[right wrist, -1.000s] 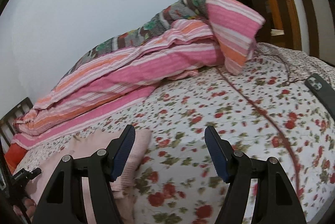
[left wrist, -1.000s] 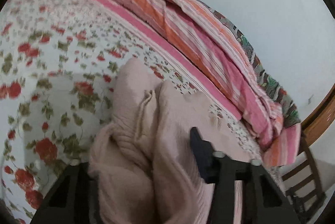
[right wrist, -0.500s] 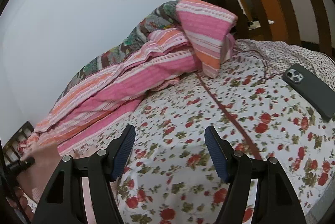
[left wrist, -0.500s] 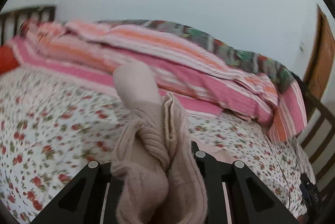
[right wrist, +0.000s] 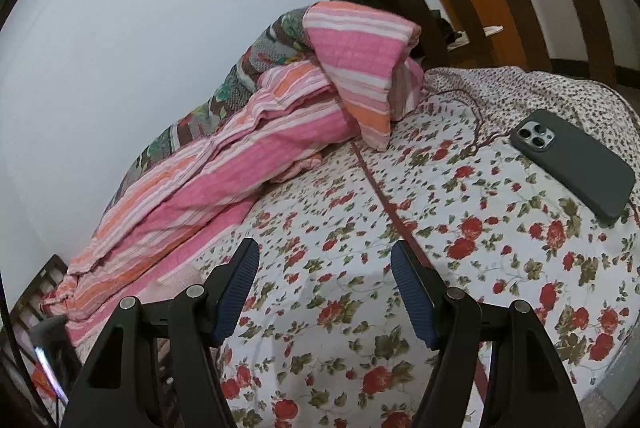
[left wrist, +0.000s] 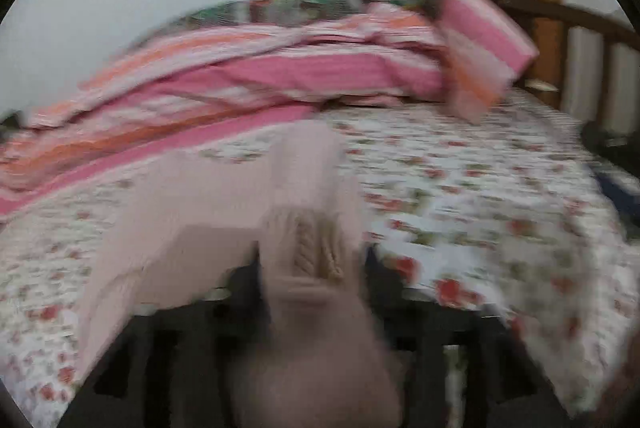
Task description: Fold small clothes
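L tool (left wrist: 312,268) swung, jaws just widened, pink knit (left wrist: 304,187) between | R tool (right wrist: 325,292) open, empty

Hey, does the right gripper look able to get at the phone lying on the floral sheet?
Probably yes. The right gripper has its jaws open and empty, and the phone lies flat ahead and to its right on the floral sheet, with only bare sheet in between. The striped blanket sits off to the left.
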Tool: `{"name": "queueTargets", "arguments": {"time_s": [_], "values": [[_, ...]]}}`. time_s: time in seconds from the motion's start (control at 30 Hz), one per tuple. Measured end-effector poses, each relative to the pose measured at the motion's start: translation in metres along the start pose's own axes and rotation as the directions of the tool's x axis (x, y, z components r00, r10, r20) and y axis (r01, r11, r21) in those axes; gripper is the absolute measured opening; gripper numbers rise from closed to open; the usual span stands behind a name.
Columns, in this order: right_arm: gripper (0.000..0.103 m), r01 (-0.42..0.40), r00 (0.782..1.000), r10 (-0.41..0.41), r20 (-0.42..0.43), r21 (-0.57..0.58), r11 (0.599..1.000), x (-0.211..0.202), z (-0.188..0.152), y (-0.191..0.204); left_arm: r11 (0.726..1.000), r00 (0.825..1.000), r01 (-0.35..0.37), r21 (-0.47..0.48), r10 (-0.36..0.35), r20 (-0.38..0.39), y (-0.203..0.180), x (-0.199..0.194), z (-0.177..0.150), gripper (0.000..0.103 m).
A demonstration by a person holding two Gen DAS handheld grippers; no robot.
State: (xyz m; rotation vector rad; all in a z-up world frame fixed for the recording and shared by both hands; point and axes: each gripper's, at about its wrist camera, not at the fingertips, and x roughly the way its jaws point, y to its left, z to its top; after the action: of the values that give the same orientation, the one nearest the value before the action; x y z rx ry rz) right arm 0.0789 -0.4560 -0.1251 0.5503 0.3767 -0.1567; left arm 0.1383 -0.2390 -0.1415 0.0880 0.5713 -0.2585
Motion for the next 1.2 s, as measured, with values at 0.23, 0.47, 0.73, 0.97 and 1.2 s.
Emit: {"name": "queueTargets", "arguments": {"time_s": [0.23, 0.47, 0.73, 0.97, 1.2], "values": [[0.068, -0.129, 0.986, 0.125, -0.107, -0.034, 0.991, 0.017, -0.012, 0.026, 0.985, 0.985, 0.161, -0.058, -0.156, 0.074, 0.063, -0.054, 0.006, 0.081], [0.068, -0.266, 0.932, 0.256, -0.256, -0.004, 0.964, 0.046, -0.031, 0.058, 0.97, 0.981, 0.169, -0.173, -0.148, 0.127, 0.151, -0.074, -0.001, 0.082], [0.069, -0.349, 0.867, 0.337, -0.366, 0.034, 0.936, 0.077, -0.05, 0.097, 0.942, 0.983, 0.155, -0.296, -0.117, 0.142, 0.233, -0.041, -0.012, 0.082], [0.069, -0.311, 0.85, 0.282, -0.445, 0.009, 0.951, 0.111, -0.067, 0.126, 0.919, 0.977, 0.201, -0.34, -0.165, 0.132, 0.262, -0.007, -0.022, 0.082], [0.024, -0.341, 0.866, 0.285, -0.41, -0.069, 0.937, 0.106, -0.072, 0.14, 0.919, 0.974, 0.222, -0.325, -0.192, 0.123, 0.265, -0.002, -0.022, 0.082]]}}
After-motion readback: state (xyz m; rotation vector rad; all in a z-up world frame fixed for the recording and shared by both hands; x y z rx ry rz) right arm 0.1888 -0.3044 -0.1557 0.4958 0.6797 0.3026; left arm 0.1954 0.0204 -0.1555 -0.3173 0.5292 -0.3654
